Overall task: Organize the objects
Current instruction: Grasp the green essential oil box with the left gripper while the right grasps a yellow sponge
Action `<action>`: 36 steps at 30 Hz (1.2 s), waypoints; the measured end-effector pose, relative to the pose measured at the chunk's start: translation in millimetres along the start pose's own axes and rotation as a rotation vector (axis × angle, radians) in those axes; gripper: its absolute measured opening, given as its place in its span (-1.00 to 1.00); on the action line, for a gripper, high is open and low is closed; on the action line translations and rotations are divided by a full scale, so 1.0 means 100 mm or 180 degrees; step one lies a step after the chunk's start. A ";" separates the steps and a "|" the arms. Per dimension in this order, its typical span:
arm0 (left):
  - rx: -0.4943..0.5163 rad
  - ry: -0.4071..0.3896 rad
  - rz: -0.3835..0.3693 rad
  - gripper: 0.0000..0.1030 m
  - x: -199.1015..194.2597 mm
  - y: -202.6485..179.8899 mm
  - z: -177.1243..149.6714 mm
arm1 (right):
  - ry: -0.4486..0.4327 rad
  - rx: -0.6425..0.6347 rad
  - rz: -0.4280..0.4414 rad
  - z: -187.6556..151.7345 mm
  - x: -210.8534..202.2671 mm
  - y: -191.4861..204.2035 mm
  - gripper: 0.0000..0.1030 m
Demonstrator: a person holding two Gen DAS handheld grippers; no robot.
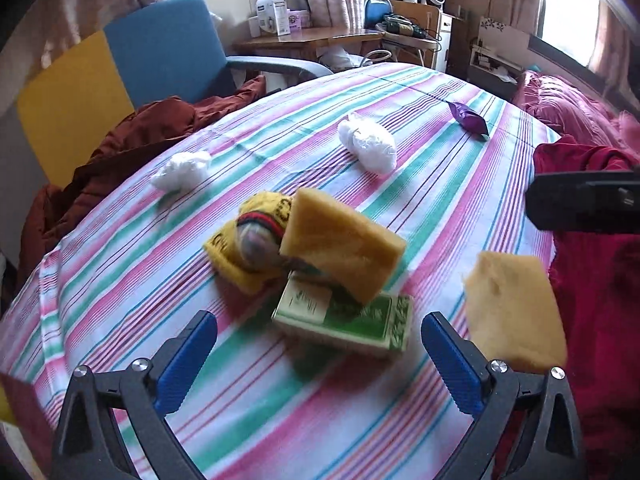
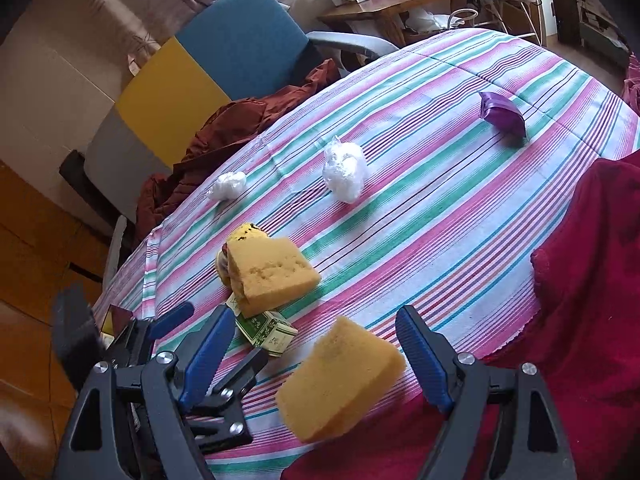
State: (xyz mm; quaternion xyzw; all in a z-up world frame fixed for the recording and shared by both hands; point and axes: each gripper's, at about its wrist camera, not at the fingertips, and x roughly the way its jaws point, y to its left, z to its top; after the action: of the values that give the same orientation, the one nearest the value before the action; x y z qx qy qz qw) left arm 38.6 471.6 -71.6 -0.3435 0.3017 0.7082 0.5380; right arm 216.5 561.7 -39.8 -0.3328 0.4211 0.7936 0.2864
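While both grippers gape wide, holding nothing, sponge (image 1: 344,250) leans on green box (image 1: 346,322); second sponge (image 2: 340,380) between right gripper (image 2: 316,344) fingers; left gripper (image 1: 320,344) near box.

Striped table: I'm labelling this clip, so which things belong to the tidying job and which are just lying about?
Job:
sponge on the pile
loose sponge
green box
yellow sock
two white bags
purple packet

Lying about:
blue chair
brown cloth
red cloth
wooden desk

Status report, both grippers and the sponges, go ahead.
Left gripper open, empty. Right gripper open; loose sponge between its jaws. Second sponge leaning on green box.
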 end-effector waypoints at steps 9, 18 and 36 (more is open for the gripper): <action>-0.0243 -0.0052 -0.0281 0.42 -0.04 0.10 -0.14 | 0.0097 0.0079 -0.0033 0.01 0.04 -0.03 0.63; -0.0842 0.0022 -0.0041 0.42 -0.48 0.35 -0.76 | 0.0405 -0.0465 -0.0045 0.18 0.38 0.37 0.65; -0.1169 -0.0083 0.0117 0.42 -0.69 0.45 -0.99 | 0.0762 -0.1526 -0.0488 0.16 1.11 0.81 0.27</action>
State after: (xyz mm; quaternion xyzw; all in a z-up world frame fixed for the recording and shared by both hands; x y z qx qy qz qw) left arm 23.5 343.6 -71.1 -0.4211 0.1666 0.7655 0.4571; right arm 84.4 555.8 -79.4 -0.5134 0.2258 0.8016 0.2069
